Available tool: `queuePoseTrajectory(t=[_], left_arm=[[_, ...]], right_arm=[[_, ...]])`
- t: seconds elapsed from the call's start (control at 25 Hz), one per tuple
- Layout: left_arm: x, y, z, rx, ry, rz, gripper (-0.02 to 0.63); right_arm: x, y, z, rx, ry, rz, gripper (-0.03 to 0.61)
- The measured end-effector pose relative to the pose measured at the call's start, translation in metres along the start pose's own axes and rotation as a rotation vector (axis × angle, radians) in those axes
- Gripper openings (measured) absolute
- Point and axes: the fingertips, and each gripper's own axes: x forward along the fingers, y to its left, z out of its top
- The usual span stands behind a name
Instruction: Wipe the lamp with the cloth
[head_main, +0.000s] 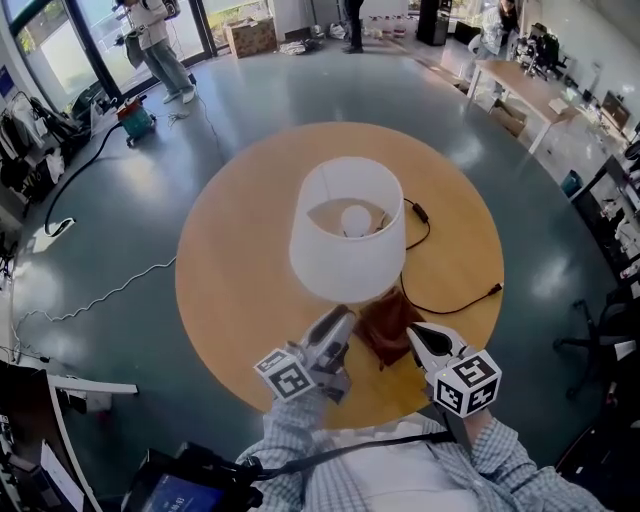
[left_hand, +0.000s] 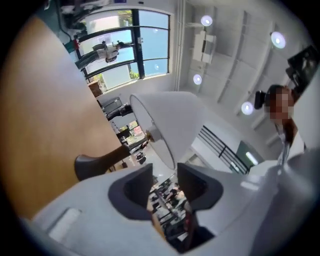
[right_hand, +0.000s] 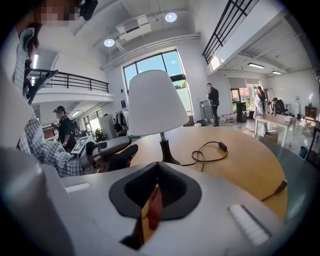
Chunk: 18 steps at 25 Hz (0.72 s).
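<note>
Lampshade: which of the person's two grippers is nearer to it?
Left. The left gripper is right at the near rim of the lampshade; the right gripper is farther aside, by the brown cloth.

The left gripper (left_hand: 164, 174) is seen with its jaws apart and nothing between them. Just beyond them the white lamp shade (left_hand: 172, 122) is shown, lying aslant in the picture. Left of the shade, the dark lamp base (left_hand: 97, 164) is seen on the wooden table (left_hand: 45, 110). Large windows (left_hand: 125, 45) are seen above the shade.
</note>
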Motion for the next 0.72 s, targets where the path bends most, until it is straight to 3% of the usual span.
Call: queuePoseTrajectory(t=[0.2,0.36,0.52,0.64,0.72], left_arm=[[0.011,-0.003,0.017,-0.121,-0.135,-0.091,0.206],[0.014,-0.007,0.024,-0.17,-0.204,-0.126,0.215],[0.013,-0.013,0.03,-0.179,-0.225,-0.149,0.197],[0.013,-0.02,0.033,-0.157,-0.248,-0.167,0.133],[0.014,-0.021,0.034,-0.149,-0.257,-0.164,0.124]], right_arm=[[0.005,-0.007,-0.005,-0.023,0.034,0.005,0.003],[0.013,-0.014,-0.014,-0.03,0.067,0.012,0.003],[0.025,-0.021,-0.029,-0.063,0.132,0.018,0.003],[0.038,-0.023,-0.049,-0.159,0.222,0.039,0.003],[0.049,-0.019,-0.063,-0.232,0.289,0.081,0.005]])
